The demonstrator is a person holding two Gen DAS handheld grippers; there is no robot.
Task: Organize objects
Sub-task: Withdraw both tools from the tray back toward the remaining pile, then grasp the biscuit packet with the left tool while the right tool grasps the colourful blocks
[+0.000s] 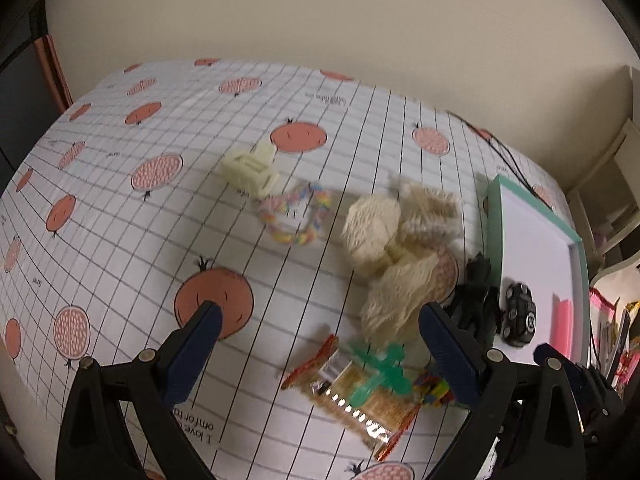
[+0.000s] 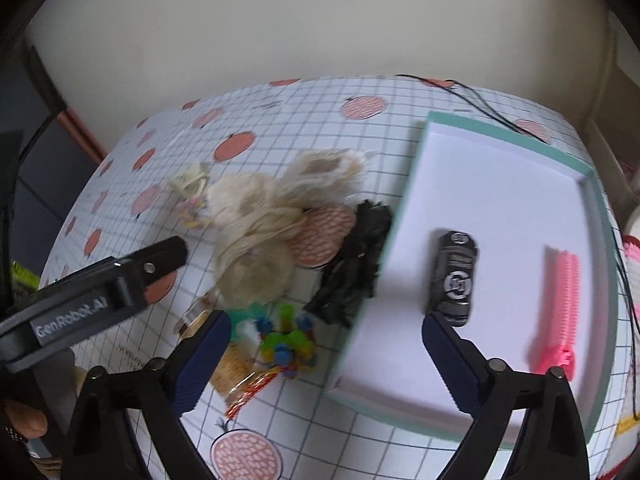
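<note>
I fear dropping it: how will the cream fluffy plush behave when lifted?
The cream fluffy plush looks soft and limp, so it probably sags and drapes. Its long fur likely compresses, so pinch deep. It seems light for its bulk.

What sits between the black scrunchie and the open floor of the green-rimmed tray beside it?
Only the tray's own rim. The black scrunchie lies against that left wall, so it must be lifted over. Inside, the black toy car and pink comb sit farther right, leaving bare floor near the wall.
</note>
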